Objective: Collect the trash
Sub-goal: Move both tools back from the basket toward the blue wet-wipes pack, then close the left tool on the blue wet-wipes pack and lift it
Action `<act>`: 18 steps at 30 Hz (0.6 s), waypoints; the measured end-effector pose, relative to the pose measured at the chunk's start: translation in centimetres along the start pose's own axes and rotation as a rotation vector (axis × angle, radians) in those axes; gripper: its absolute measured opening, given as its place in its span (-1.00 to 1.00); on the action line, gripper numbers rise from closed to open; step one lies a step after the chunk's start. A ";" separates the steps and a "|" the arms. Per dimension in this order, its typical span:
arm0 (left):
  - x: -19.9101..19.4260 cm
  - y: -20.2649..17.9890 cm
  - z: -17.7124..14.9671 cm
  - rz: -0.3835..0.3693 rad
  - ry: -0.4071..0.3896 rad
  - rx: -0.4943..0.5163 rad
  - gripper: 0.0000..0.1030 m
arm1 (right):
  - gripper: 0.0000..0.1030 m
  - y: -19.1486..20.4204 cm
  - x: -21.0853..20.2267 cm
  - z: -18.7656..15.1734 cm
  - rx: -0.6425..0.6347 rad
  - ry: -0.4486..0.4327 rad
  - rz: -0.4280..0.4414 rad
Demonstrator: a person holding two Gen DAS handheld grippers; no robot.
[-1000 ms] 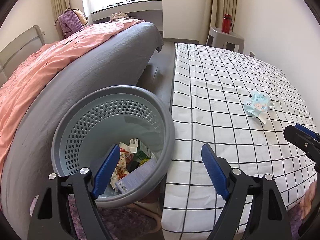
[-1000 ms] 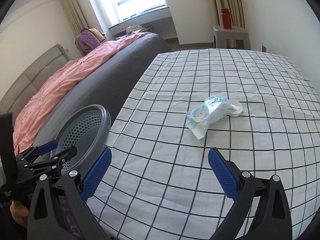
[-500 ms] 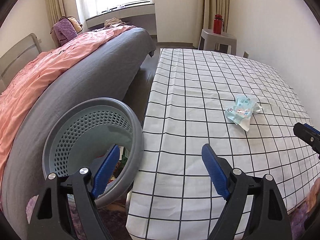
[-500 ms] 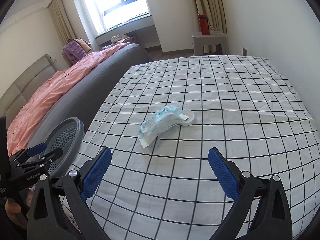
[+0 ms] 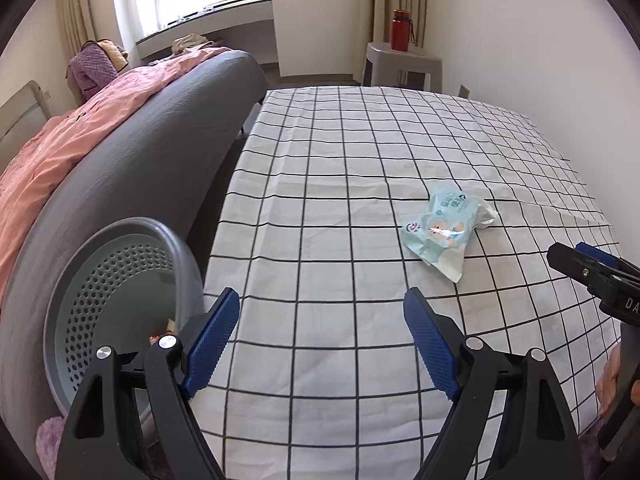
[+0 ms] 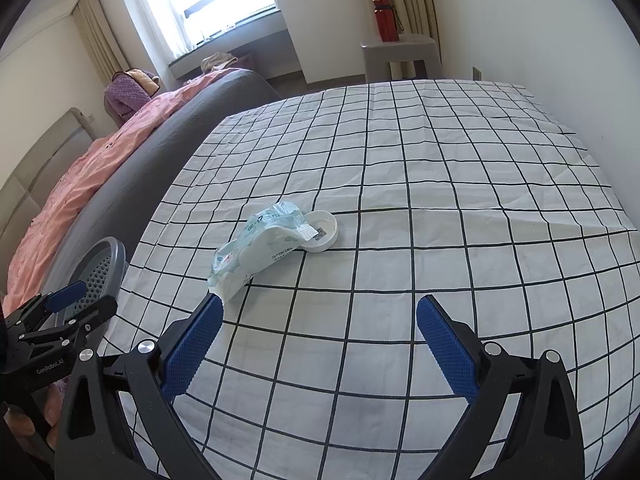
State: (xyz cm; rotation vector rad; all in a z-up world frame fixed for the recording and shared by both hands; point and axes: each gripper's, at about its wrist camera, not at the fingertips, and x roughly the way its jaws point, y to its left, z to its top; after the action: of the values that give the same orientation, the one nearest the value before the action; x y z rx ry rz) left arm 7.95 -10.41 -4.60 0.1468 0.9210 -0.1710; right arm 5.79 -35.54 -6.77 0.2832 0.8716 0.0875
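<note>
Two tongs stood wide open, both empty. Wrapper [image 6: 262, 250] lay on the bed [image 6: 440, 184] just ahead-left of right tongs [image 6: 318, 344], long axis diagonal; left tongs [image 5: 322, 336] farther off. Right was nearer.

Bed with checked sheet [image 6: 400, 184] | crumpled pale-blue wrapper [image 6: 260, 248] lying on it | small white lid [image 6: 322, 236], perhaps a cap, touching it
</note>
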 end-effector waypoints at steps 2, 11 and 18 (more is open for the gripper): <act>0.9 -1.0 0.8 -0.025 0.011 0.025 0.56 | 0.86 -0.4 0.1 0.1 0.007 -0.003 -0.003; 4.9 -5.4 3.9 -0.140 0.040 0.143 0.56 | 0.86 -2.6 -0.2 0.1 0.057 -0.004 -0.004; 7.5 -8.1 5.1 -0.211 0.078 0.239 0.56 | 0.86 -3.6 -2.2 0.2 0.082 -0.050 0.018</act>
State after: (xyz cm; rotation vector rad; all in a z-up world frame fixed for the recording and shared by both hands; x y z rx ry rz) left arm 14.71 -20.00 -7.99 0.2787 0.9921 -0.4747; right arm 4.36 -39.41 -6.04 0.3682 0.8244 0.0612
